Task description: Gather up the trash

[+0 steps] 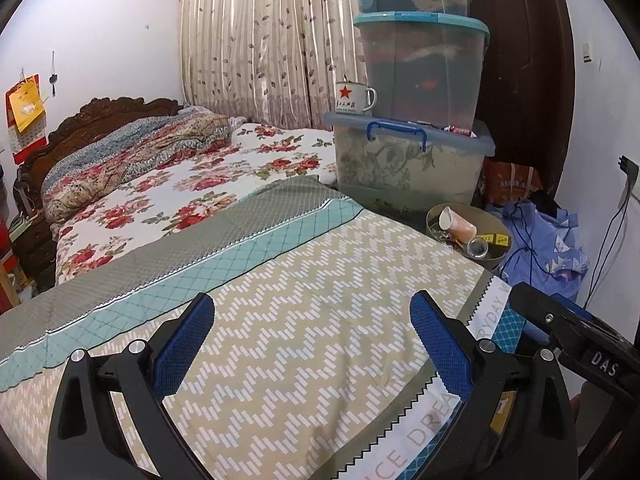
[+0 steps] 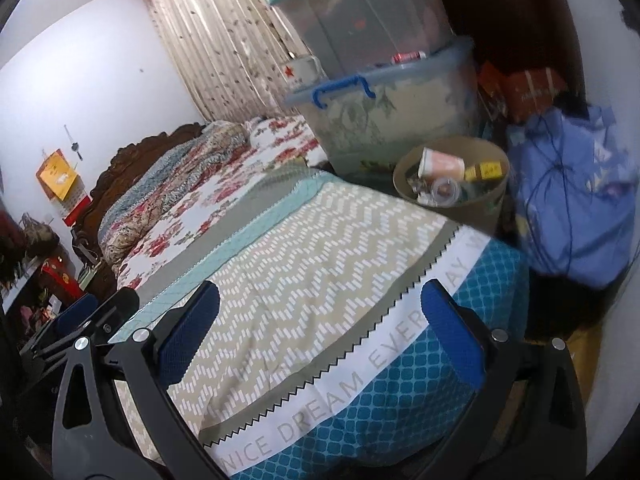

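Observation:
A round tan waste bin (image 1: 494, 227) (image 2: 482, 204) stands on the floor by the bed's far right corner. It holds a pink paper cup (image 1: 460, 225) (image 2: 442, 163), a clear jar (image 1: 478, 247) (image 2: 445, 191) and small yellow boxes (image 2: 486, 170). My left gripper (image 1: 312, 318) is open and empty above the zigzag-patterned bedcover (image 1: 304, 320). My right gripper (image 2: 322, 306) is open and empty above the same cover (image 2: 320, 248), near its right edge. The right gripper's body shows at the lower right of the left wrist view (image 1: 576, 332).
Stacked clear storage boxes (image 1: 412, 160) (image 2: 384, 112) stand behind the bin, with an enamel mug (image 1: 354, 98) on one lid. A blue cloth heap (image 1: 548, 240) (image 2: 576, 192) lies right of the bin. A floral quilt (image 1: 132, 160) lies at the headboard. Curtains (image 1: 260, 40) hang behind.

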{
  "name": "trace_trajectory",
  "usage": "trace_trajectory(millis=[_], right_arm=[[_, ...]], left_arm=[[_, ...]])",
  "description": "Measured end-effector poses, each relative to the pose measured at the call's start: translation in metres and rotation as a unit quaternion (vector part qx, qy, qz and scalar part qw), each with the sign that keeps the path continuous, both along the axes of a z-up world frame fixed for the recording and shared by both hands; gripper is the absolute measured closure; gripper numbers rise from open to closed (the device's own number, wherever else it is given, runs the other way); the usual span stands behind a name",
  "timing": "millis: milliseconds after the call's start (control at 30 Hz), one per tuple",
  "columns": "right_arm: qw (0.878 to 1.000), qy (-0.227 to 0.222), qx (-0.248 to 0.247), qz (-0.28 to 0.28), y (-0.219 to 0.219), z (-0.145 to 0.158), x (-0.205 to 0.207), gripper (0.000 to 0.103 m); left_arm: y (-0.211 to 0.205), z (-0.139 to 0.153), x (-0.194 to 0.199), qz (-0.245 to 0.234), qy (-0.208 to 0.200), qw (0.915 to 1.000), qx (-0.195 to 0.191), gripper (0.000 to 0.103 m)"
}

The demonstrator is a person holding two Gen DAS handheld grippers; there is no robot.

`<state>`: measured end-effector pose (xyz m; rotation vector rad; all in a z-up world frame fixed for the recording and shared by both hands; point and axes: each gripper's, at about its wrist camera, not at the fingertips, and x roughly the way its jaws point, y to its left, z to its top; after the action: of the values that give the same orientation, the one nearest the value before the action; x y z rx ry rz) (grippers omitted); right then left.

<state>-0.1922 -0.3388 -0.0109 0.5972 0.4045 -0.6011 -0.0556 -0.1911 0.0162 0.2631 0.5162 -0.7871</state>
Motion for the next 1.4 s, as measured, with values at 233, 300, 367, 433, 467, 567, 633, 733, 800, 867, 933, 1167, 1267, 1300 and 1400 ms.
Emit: trace_trajectory(millis=[233, 300, 367, 433, 467, 567, 633, 733, 800, 867, 933, 1167, 1267, 1300, 1400], right_arm=[[0.999, -0.032, -0.005, -0.004, 0.002, 0.005, -0.013, 0.003], [1.0, -0.031, 0.005, 0.001, 0.0, 0.005, -0.013, 0.003], [1.0, -0.024, 0.006, 0.005, 0.001, 0.004, -0.012, 0.003], [1.0, -0.011, 0.009, 0.009, 0.002, 0.001, -0.01, 0.003], [1.0, -0.007, 0.011, 0.01, 0.003, -0.001, -0.008, 0.003], [0.999, 0.015, 0.034, 0.028, 0.003, -0.01, 0.0, 0.003], [0.999, 0.018, 0.039, 0.03, 0.005, -0.013, 0.001, 0.003], [0.999, 0.008, 0.027, 0.025, 0.01, -0.011, 0.0, 0.003], [1.0, 0.0, 0.019, 0.019, 0.012, -0.009, -0.002, 0.003], [1.0, -0.004, 0.018, 0.013, 0.013, -0.008, -0.003, 0.003], [1.0, -0.004, 0.025, 0.012, 0.012, -0.009, -0.004, 0.003], [0.999, -0.004, 0.03, 0.02, 0.012, -0.005, -0.003, 0.003], [0.999, -0.008, 0.028, 0.025, 0.015, -0.002, -0.005, 0.003], [0.999, -0.008, 0.025, 0.025, 0.015, -0.001, -0.006, 0.003], [0.999, -0.01, 0.029, 0.03, 0.015, 0.0, -0.008, 0.003]], left_arm=[[0.004, 0.004, -0.01, 0.01, -0.018, 0.9997, -0.01, 0.009], [0.005, 0.005, -0.012, 0.014, -0.023, 0.9996, -0.01, 0.009], [0.005, 0.006, -0.014, 0.013, -0.023, 0.9996, -0.009, 0.009], [0.006, 0.007, -0.015, 0.013, -0.024, 0.9996, -0.009, 0.009], [0.008, 0.007, -0.017, 0.013, -0.025, 0.9996, -0.01, 0.009], [0.012, 0.008, -0.021, 0.007, -0.026, 0.9995, -0.016, 0.009], [0.014, 0.008, -0.022, 0.005, -0.024, 0.9996, -0.016, 0.009], [0.018, 0.008, -0.017, 0.007, -0.01, 0.9998, -0.014, 0.009], [0.021, 0.01, -0.013, 0.011, -0.001, 0.9998, -0.018, 0.009], [0.024, 0.011, -0.01, 0.015, 0.003, 0.9996, -0.022, 0.009], [0.026, 0.013, -0.01, 0.02, 0.002, 0.9995, -0.023, 0.009], [0.027, 0.016, -0.006, 0.026, 0.012, 0.9994, -0.017, 0.009], [0.027, 0.019, -0.009, 0.025, 0.011, 0.9994, -0.019, 0.009], [0.027, 0.021, -0.01, 0.03, 0.006, 0.9994, -0.017, 0.009], [0.027, 0.027, -0.016, 0.039, -0.01, 0.9991, -0.015, 0.009]])
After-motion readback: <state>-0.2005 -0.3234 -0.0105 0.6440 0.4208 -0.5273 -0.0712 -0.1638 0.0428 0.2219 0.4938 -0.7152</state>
